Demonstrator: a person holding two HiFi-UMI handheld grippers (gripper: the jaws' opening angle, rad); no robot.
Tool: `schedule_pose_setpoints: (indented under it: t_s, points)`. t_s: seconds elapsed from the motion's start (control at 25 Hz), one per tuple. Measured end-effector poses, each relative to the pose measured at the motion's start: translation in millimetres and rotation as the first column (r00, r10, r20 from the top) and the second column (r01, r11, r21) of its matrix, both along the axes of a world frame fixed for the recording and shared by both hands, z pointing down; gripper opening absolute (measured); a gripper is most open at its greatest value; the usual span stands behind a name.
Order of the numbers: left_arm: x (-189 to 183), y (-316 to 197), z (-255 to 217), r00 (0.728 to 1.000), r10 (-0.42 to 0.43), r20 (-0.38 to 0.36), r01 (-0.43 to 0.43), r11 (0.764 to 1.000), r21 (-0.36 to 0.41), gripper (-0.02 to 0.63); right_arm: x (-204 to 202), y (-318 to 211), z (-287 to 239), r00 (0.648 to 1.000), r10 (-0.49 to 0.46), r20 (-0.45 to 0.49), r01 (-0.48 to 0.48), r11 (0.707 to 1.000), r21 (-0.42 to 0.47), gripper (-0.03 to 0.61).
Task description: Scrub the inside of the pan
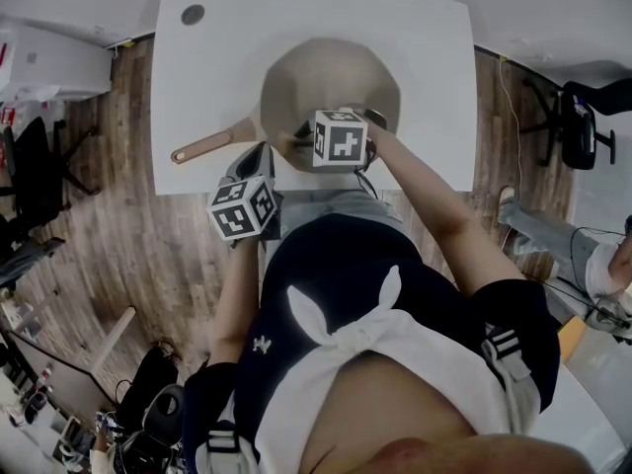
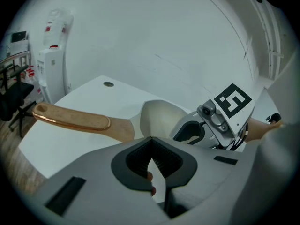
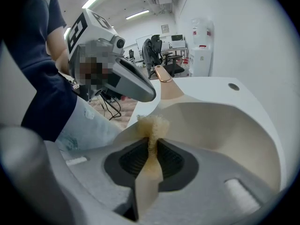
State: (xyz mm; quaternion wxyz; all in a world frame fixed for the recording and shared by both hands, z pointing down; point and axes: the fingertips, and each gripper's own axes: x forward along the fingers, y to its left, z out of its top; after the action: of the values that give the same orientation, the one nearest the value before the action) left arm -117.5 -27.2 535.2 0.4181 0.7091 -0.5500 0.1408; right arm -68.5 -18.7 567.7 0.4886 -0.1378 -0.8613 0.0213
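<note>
Your right gripper [image 3: 151,142] is clenched on a tan scrubbing sponge [image 3: 151,124], which sits at the near rim of the beige pan [image 1: 331,82]. The pan rests on the white table [image 1: 212,77]. Your left gripper [image 2: 151,159] has its jaws pressed together with nothing between them, near the pan's wooden handle [image 2: 75,121].

So I count one pan [image 1: 331,77], one sponge [image 3: 152,122], one white table [image 1: 425,38], plus two grippers: the left gripper [image 2: 151,144] and the right gripper [image 3: 151,146].

Pan [image 1: 331,82] on table [image 1: 207,87], handle [image 1: 212,144] twd left
</note>
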Motion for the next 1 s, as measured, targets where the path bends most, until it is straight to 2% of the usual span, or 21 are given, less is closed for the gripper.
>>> schedule_pose_setpoints:
  t_s: [0.32, 0.48, 0.6, 0.76, 0.88, 1.0]
  points:
    - [15, 12, 23, 0.998, -0.003, -0.062, -0.008, 0.986, -0.168, 0.005, -11, -14, 14, 0.999, 0.051, 0.001, -0.051, 0.999, -0.003, 0.055]
    - [17, 14, 27, 0.997, -0.027, -0.072, 0.012, 0.98, -0.198, 0.005, -16, -19, 17, 0.998, 0.057, 0.003, -0.057, 0.998, -0.006, 0.055]
    - [16, 12, 24, 0.989, -0.066, -0.133, 0.036, 0.976, -0.214, 0.008, -19, -21, 19, 0.999, 0.053, 0.005, -0.053, 0.999, -0.01, 0.055]
    - [29, 13, 22, 0.966, -0.072, -0.249, 0.005, 0.966, -0.26, 0.137, -20, -21, 21, 0.999, 0.051, 0.009, -0.051, 0.999, -0.016, 0.055]
    - [36, 16, 32, 0.97, -0.045, -0.237, -0.027, 0.956, -0.293, 0.146, -23, -22, 22, 0.998, 0.054, 0.015, -0.054, 0.998, -0.02, 0.055]
    - [35, 13, 42, 0.976, -0.087, -0.199, 0.019, 0.947, -0.32, 0.146, -24, -23, 23, 0.998, 0.053, 0.02, -0.053, 0.998, -0.021, 0.055]
